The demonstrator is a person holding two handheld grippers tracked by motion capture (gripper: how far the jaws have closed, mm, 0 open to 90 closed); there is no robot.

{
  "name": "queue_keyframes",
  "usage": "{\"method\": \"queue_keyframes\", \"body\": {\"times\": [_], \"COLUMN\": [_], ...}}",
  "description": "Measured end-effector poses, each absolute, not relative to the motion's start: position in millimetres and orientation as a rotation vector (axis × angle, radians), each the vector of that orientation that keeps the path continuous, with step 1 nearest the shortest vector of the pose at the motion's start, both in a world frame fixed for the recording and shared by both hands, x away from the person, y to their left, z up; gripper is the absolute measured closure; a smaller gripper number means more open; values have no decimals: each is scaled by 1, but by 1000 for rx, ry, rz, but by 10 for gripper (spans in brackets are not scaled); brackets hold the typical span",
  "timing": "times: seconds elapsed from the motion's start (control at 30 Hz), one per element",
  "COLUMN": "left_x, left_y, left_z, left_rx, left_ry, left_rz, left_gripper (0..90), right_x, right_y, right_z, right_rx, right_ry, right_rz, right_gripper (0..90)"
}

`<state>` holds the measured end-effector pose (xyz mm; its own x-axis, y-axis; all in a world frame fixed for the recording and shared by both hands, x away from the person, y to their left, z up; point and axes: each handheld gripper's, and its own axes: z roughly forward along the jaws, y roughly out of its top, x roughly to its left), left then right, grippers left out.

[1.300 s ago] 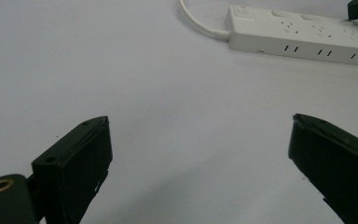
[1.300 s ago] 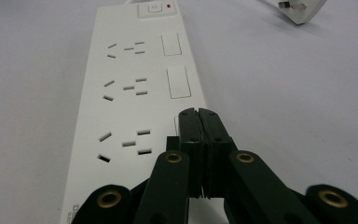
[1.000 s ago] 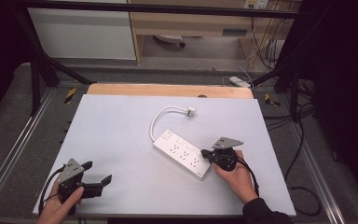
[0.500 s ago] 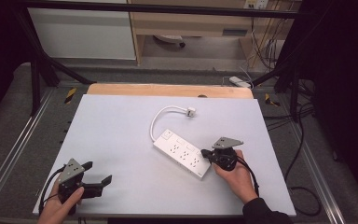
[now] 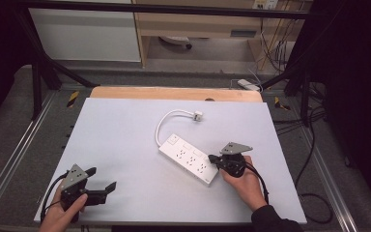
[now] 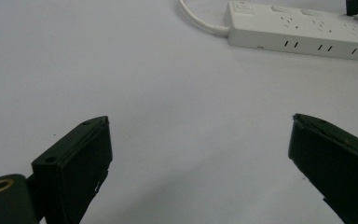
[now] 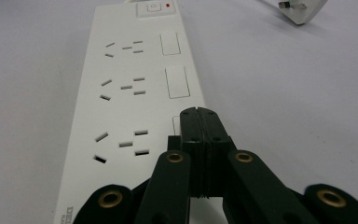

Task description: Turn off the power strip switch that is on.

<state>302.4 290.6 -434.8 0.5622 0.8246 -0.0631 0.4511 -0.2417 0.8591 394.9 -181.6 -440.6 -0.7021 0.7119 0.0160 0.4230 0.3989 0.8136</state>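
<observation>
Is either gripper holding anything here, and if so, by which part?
Nothing is held. The right gripper is shut, tips over the power strip; the left gripper is open above bare table.

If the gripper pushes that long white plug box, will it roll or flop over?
Probably neither. The power strip is a flat, boxy bar lying broad-side down, so it should slide or swivel on the smooth white table. Its cord curls loosely, so that part likely bends and trails behind.

The left hand-held gripper at seven o'clock points toward three, jaws wide apart; the right hand-held gripper at four o'clock has its jaws pressed together.
</observation>
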Motion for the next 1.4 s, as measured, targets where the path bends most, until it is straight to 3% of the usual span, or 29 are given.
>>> {"method": "queue_keyframes", "body": {"times": [1.4], "left_x": [302], "left_y": [288], "left_z": [-436], "left_rx": [1910], "left_ry": [1025], "left_rz": [510], "left_gripper": [62], "right_x": [394], "right_y": [-184], "right_z": [-444], "right_rx": [982], "right_ry": [2321], "right_rz": [1220], "right_gripper": [900]}}
